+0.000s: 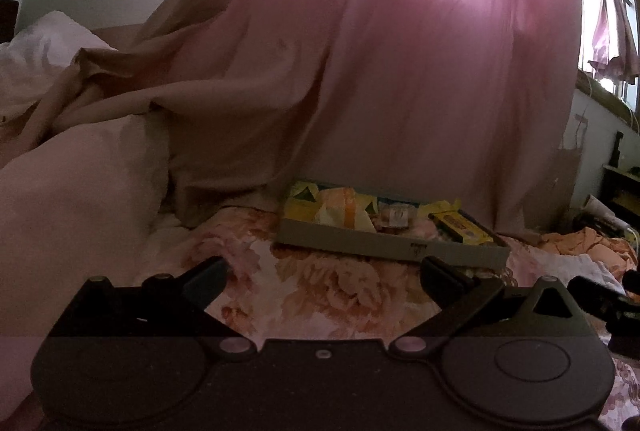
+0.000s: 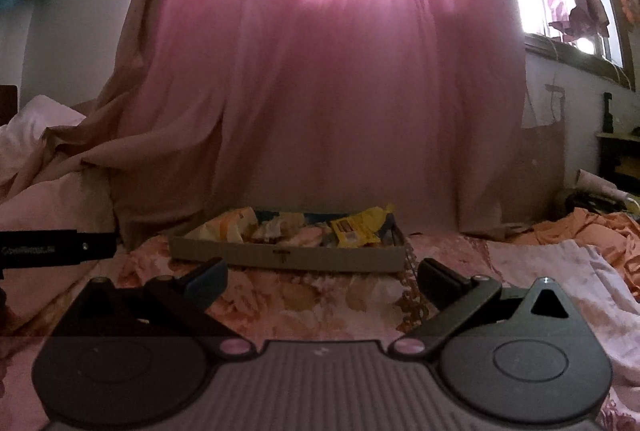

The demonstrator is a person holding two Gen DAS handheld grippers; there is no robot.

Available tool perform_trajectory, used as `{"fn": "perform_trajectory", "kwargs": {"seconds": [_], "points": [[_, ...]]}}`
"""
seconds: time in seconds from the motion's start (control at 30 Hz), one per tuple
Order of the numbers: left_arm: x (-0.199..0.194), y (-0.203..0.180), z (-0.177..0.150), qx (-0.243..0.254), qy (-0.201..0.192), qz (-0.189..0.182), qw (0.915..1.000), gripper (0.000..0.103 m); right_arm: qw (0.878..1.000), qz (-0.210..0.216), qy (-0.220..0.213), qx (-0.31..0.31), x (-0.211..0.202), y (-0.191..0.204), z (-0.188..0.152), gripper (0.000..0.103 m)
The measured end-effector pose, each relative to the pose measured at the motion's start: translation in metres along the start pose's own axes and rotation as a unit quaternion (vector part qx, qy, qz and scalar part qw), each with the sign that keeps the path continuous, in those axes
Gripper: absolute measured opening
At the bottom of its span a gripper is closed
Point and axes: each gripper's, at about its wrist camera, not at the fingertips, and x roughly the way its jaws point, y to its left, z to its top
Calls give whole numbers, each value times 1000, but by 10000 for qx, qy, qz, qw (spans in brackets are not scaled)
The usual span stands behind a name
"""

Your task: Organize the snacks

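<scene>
Jaws wide apart, left gripper (image 1: pixel 324 273) and right gripper (image 2: pixel 322 275) level, facing snack tray (image 2: pixel 288 257)

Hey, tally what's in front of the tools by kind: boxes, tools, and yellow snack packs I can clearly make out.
Cardboard box: 1
Tools, left tool and right tool, both open and empty: 2
Yellow snack packs clearly distinct, and: 2
Total: 5. Paler wrappers overlap too much to count.

Left tool (image 1: pixel 324 277) and right tool (image 2: pixel 322 277) side by side, both level, fingers spread wide, empty.
</scene>
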Motion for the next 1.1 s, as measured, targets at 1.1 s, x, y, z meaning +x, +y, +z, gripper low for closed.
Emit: {"fn": "perform_trajectory", "kwargs": {"seconds": [1.1], "points": [[-28,11,-43,299,480,294,9980,102,9971,240,683,-226,-23,31,-45,103]]}}
